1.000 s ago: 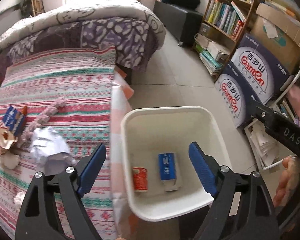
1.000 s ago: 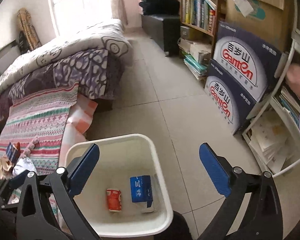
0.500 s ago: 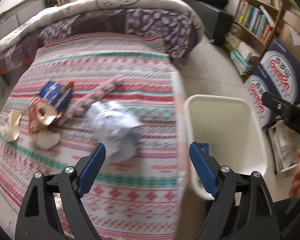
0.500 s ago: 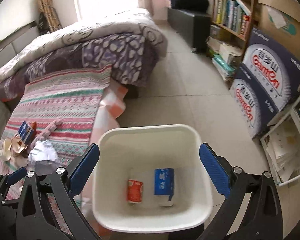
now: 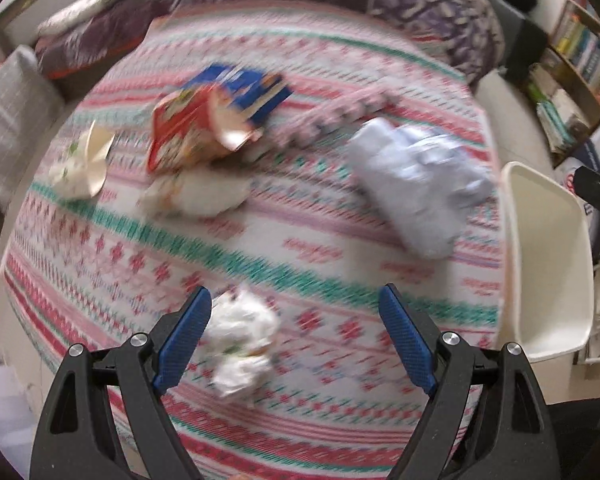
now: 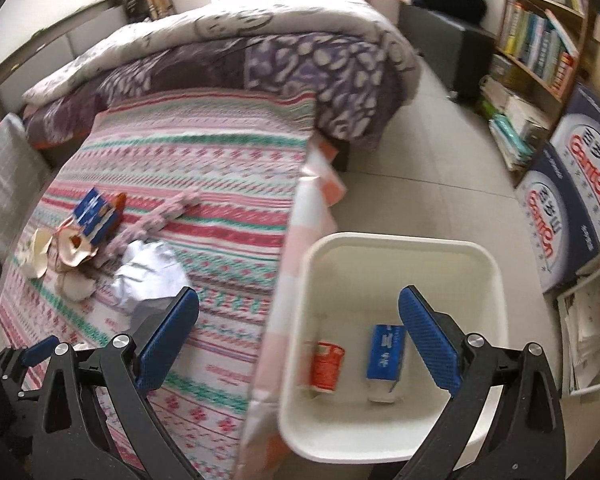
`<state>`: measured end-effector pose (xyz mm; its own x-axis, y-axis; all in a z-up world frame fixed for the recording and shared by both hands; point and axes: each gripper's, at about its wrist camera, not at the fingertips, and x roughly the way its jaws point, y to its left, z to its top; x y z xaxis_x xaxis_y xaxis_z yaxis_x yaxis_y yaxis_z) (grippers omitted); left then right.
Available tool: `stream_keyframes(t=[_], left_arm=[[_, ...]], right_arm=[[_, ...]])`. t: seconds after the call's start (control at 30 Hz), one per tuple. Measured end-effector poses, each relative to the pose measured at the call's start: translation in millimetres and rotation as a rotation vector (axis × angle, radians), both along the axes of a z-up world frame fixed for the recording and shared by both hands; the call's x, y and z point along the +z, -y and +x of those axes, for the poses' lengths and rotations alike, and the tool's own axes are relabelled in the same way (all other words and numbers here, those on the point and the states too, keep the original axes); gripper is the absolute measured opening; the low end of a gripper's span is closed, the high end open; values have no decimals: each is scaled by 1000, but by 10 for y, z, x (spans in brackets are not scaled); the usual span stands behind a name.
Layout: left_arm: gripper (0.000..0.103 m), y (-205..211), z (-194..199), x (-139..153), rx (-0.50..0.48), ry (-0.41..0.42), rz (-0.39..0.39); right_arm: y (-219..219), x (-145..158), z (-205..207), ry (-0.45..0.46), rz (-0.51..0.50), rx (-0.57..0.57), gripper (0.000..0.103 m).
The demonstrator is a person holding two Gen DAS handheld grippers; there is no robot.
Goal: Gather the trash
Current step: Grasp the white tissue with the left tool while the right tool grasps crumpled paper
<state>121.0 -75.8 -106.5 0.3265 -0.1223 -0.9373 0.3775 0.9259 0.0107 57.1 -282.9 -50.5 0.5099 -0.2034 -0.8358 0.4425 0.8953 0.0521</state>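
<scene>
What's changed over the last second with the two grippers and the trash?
The left gripper swung left from above the white bin to over the bed, now open near a crumpled white wad. The right gripper turned slightly left, jaws open. Nothing was grasped or released. The red can and blue carton stayed in the bin.

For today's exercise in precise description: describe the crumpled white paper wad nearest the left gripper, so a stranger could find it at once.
Start at the striped bedspread, with the white bin beside it. The crumpled white paper wad lies on the near part, apart from the other litter, just inside the left gripper's left finger. Unlike the larger pale-blue wad, it is small and white.
</scene>
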Motion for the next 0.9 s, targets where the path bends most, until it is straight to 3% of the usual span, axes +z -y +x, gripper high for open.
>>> stream_keyframes(t=[0.27,0.4,0.47,0.7,0.9], left_arm=[[83,-352,125,-271,77,-168,-17],[76,-423,114,-389,86,-221,0],[72,-423,80,-386,72,-209,15],[31,-447,-28,-306,26,-175,42],[31,-565,-3,-226,38,-164,20]], right_arm=[[-372,-144,301,-37,-1,99,96],[-510,-235,407,-61,-2,138,96],[-576,-278,460,-69,0,156,96],[-803,-356,582,-85,-16,234,96],[-997,-481,704,-120,11,311,96]])
